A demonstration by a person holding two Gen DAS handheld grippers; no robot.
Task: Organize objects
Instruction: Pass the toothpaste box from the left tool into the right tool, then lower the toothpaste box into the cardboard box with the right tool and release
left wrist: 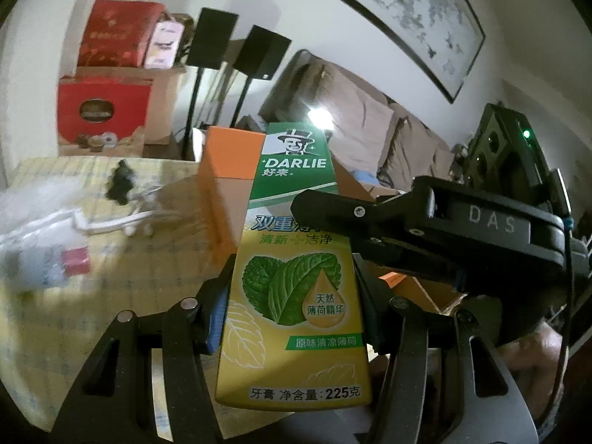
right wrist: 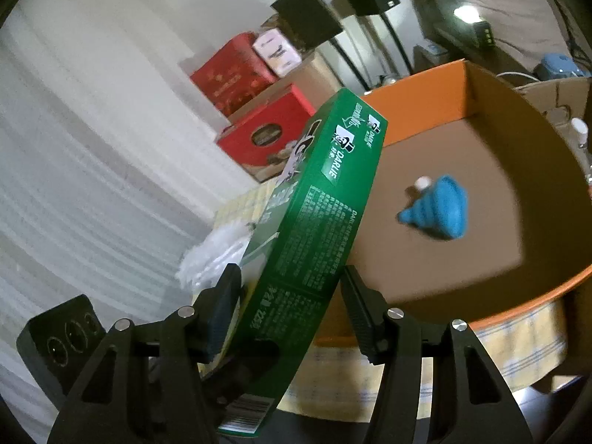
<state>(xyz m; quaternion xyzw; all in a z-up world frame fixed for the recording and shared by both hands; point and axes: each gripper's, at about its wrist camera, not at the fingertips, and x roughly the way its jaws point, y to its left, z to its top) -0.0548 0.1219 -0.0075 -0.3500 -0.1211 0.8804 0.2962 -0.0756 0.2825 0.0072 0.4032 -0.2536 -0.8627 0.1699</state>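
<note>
A green and yellow Darlie toothpaste box (left wrist: 296, 270) stands upright between the fingers of my left gripper (left wrist: 292, 318), which is shut on its lower half. My right gripper (right wrist: 288, 318) reaches in from the right in the left wrist view (left wrist: 407, 218); the same box (right wrist: 314, 229) lies between its fingers, with a gap on the right side. An orange cardboard box (right wrist: 462, 85) with a brown inside sits behind, holding a blue ridged object (right wrist: 436, 211) with a small white cap.
A yellow checked cloth (left wrist: 55, 314) covers the table, with clear plastic bags (left wrist: 37, 218) and white items on the left. Red gift boxes (left wrist: 103, 107) and cardboard cartons are stacked behind. Two black speakers on stands (left wrist: 236, 48) and a sofa (left wrist: 370, 118) are further back.
</note>
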